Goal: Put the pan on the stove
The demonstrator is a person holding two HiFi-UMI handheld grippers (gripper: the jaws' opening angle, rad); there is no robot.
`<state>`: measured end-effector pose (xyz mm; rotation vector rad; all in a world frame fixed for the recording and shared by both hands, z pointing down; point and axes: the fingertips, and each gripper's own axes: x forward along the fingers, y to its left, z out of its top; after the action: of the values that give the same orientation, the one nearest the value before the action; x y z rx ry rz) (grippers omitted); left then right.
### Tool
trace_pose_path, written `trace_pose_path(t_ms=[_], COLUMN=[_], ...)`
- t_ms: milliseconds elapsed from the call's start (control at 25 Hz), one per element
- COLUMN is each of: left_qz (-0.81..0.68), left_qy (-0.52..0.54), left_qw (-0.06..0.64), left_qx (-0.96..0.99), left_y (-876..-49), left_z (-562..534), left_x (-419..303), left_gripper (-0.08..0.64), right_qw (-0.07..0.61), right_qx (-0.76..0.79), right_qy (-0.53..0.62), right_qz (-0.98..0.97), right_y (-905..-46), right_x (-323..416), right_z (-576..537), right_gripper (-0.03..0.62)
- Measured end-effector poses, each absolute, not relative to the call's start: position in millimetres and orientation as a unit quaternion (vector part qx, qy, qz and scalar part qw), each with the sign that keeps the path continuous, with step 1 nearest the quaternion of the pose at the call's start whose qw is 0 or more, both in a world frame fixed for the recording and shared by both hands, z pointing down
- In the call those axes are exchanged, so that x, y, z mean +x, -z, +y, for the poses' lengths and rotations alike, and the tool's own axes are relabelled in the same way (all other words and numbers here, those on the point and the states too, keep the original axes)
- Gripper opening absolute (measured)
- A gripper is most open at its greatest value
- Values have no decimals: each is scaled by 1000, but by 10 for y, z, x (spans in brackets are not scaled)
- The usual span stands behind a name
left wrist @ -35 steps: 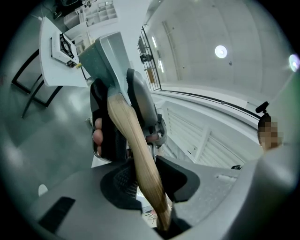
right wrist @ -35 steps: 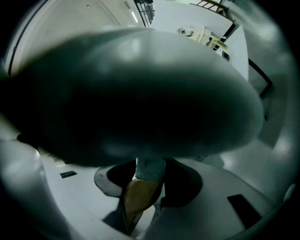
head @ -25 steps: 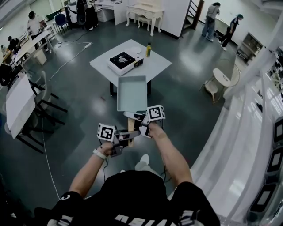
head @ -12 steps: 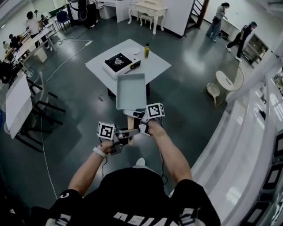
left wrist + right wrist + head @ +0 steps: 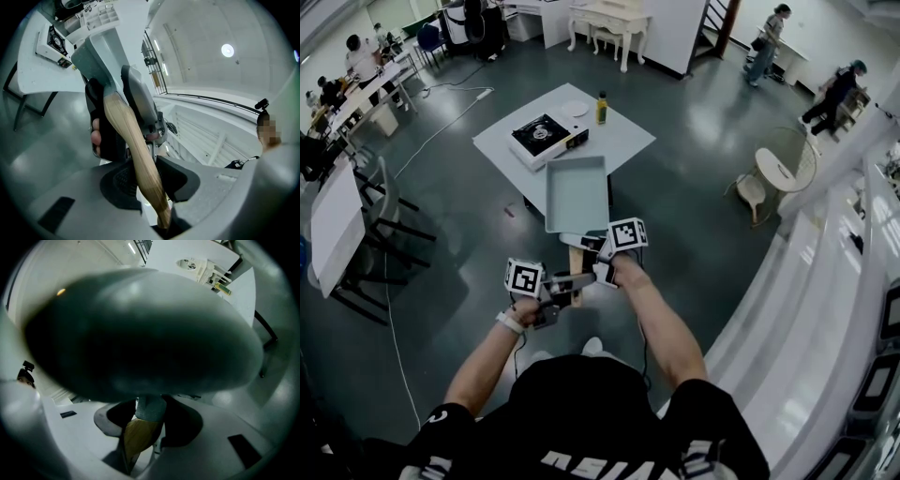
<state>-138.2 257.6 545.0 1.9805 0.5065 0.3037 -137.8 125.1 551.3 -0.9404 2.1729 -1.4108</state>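
From the head view, the pan (image 5: 577,192) is carried in the air in front of the person, above the floor and just short of the table (image 5: 619,142). Its long axis runs near to far, with the wooden handle (image 5: 576,265) pointing back toward the body. The stove (image 5: 542,138) sits on the table beyond the pan's far edge and a little to the left, so the way in looks to be forward with a slight drift left. A bottle (image 5: 602,108) and a plate (image 5: 575,109) stand farther back behind the stove. The right tongs (image 5: 589,246) grip high on the handle, close to the pan body, while the left tongs (image 5: 573,284) hold its near end. I cannot tell from here how far the pan floats above the tabletop. In the left gripper view, the left tongs (image 5: 143,176) are clamped on the pale wood of the handle (image 5: 133,140), which runs up and away to the grey pan (image 5: 101,44). The stove (image 5: 50,40) shows small at the far left, half cut off by the edge. In the right gripper view, the right tongs (image 5: 147,420) are closed on the handle (image 5: 137,437) where the wood meets its grey socket. The dark underside of the pan (image 5: 140,329) fills nearly the whole view, hiding the stove completely, and only a strip of the table (image 5: 187,254) peeps over the top.
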Motion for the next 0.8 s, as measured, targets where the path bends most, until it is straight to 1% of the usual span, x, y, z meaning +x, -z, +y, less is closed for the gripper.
trace_pose_path(t_ms=[120,320,800], left_qz=[209,211,224], left_qy=[-126,-129,-144], left_qw=[513,514,503], left_qx=[823,821,823], left_y=[-5467,-5496,-5499], left_z=[2649,2775,2870], left_x=[-1294,-1225,-1162], left_gripper=[95,95,95], right_qw=[196,184,207], right_qx=[-330,-349,-351], right_qy=[500,506,496], right_qz=[776,767,766], right_y=[-5502,-5578,-5495], right_x=[-1300,-1192,-1121], right_z=[1321,1457,1558], right_gripper=[158,160,160])
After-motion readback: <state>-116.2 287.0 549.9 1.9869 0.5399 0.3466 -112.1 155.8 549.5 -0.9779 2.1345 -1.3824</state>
